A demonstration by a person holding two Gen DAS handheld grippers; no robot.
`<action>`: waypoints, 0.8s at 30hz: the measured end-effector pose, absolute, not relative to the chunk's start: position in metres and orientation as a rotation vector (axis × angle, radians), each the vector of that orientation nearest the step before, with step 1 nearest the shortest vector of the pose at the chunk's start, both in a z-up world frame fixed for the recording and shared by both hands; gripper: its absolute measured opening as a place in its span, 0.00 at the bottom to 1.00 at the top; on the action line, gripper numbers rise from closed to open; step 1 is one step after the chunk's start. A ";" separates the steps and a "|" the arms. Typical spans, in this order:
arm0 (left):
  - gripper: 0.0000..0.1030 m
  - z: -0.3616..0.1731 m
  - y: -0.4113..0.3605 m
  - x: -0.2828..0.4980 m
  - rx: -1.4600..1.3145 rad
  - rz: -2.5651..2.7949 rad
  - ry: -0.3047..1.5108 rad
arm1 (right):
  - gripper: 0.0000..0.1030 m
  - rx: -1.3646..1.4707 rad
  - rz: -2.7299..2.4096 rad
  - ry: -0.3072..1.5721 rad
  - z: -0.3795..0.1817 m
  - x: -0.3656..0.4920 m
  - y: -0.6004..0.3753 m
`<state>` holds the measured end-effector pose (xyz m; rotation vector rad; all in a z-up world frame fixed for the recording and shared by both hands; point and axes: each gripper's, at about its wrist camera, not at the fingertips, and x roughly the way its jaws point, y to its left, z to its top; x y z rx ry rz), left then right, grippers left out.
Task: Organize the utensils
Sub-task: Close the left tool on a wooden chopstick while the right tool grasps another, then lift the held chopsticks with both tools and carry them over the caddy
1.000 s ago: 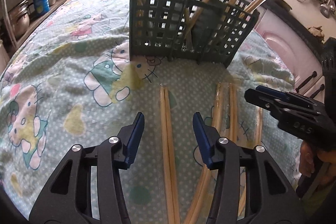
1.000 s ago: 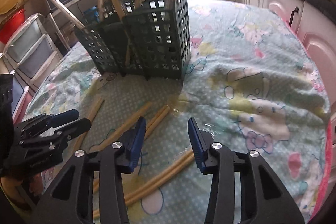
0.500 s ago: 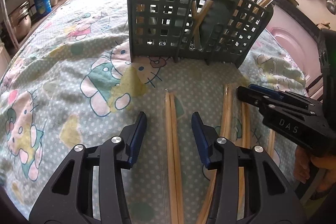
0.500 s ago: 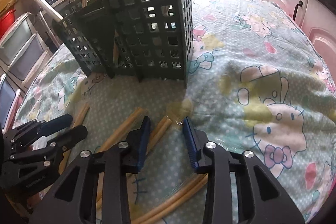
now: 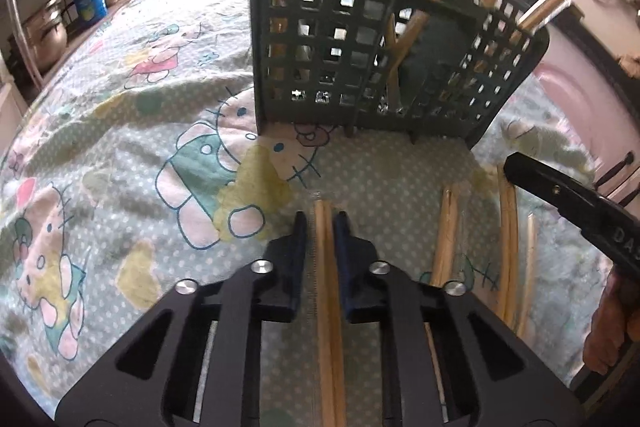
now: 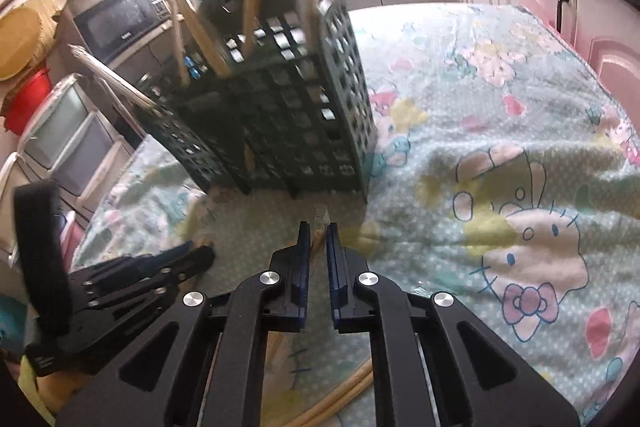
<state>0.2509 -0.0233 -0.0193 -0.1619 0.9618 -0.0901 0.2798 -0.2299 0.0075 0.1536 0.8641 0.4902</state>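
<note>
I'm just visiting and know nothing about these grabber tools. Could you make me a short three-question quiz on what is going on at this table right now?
1. True or false: the left gripper has its fingers closed around a pair of wooden chopsticks that lies on the tablecloth.
2. Where do the chopsticks already put away stand? A) in the dark slotted utensil basket B) in a glass jar C) in a drawer
3. Fill in: in the right wrist view, the right gripper is closed on a wrapped pair of ____.

Key: 1 true; 2 A; 3 chopsticks.
</note>
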 end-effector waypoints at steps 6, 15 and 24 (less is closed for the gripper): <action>0.01 -0.002 0.005 0.237 -0.251 -0.106 0.907 | 0.07 0.119 0.527 0.790 0.032 0.267 -0.223; 0.01 0.040 0.024 0.205 -0.243 -0.077 0.784 | 0.06 0.054 0.575 0.705 0.059 0.249 -0.202; 0.01 0.057 0.040 0.192 -0.257 -0.033 0.733 | 0.05 0.000 0.611 0.622 0.084 0.235 -0.177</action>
